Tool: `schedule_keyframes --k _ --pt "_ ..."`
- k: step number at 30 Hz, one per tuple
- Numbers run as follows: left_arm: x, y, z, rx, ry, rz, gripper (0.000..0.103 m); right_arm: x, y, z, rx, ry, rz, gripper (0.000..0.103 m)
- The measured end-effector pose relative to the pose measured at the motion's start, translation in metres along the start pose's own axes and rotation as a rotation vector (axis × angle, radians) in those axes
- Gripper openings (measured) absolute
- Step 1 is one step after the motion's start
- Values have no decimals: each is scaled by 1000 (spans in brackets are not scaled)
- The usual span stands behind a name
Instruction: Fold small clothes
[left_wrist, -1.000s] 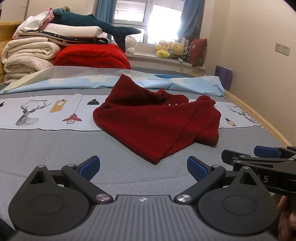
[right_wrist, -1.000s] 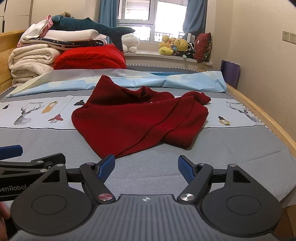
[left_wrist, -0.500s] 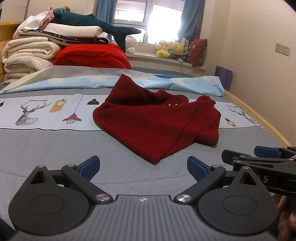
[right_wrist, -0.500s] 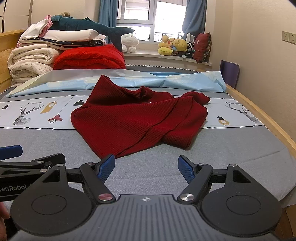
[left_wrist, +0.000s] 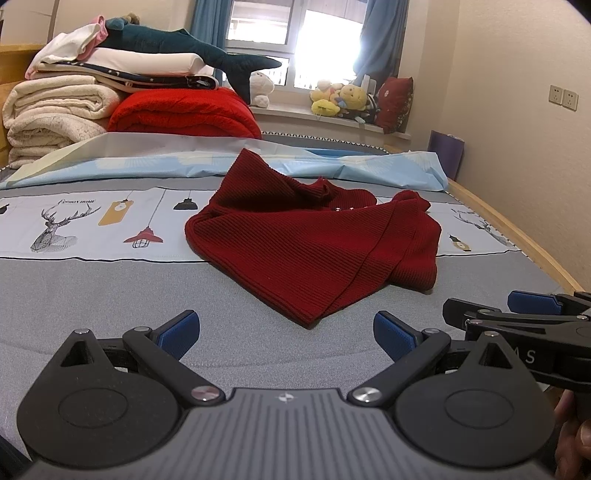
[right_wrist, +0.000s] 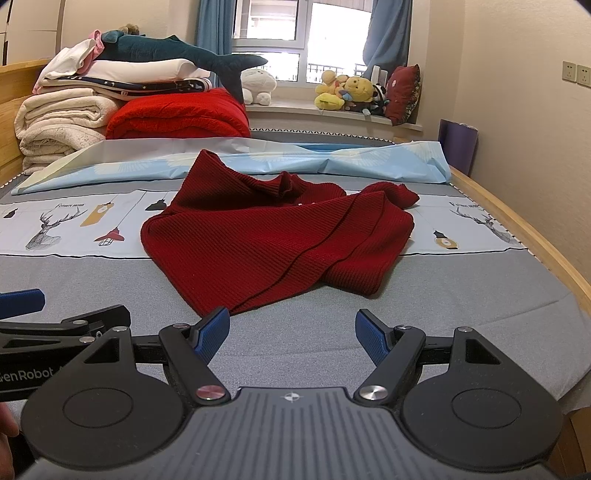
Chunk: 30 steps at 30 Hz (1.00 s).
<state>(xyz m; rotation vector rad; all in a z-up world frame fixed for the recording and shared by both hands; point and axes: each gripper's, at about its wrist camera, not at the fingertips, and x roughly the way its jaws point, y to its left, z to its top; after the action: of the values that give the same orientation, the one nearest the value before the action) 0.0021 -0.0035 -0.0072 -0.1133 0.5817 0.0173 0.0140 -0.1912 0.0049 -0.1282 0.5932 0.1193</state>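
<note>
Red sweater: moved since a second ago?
No. The red sweater lies in the same spot against the lamp print on the bedsheet.

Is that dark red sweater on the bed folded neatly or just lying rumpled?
Rumpled, not neatly folded. The dark red sweater lies crookedly on the bed, one layer flopped over another, its far edge bunched into wrinkles.

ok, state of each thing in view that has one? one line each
red knit garment: crumpled, unfolded, lying on the bed, untouched
left tool: open, empty, short of the garment's near corner
right tool: open, empty, near the garment's near edge, not touching it
blue sheet: rumpled, lying across the bed behind the garment
bedding stack: folded, piled at the far left of the bed
curtains: drawn open
</note>
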Motion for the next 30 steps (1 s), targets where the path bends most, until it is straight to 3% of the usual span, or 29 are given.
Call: schedule_keyframes --k 4,8,10,14,16,21,25,27,30 --pt "-1 -5 0 23 -13 5 95 0 0 0 -2 -2 3 76" --pt "-1 -6 -1 51 -17 20 64 -4 -10 6 26 -20 26 76" --pt "-1 -4 1 59 -18 35 53 -5 -21 15 64 -25 50 74" --pt "0 3 4 67 -26 56 35 -9 -51 46 97 -117 81 59" --pt "3 7 7 75 -33 65 32 -2 -68 63 70 -169 96 53" --pt "24 18 23 65 -5 76 32 33 -99 82 100 -240 85 53" --pt "65 28 35 32 31 102 32 62 -106 76 150 -156 60 52" --pt "94 33 39 4 69 97 32 67 -104 79 128 -167 23 53" --pt "143 43 40 -40 141 71 32 77 -108 80 137 -133 50 53"
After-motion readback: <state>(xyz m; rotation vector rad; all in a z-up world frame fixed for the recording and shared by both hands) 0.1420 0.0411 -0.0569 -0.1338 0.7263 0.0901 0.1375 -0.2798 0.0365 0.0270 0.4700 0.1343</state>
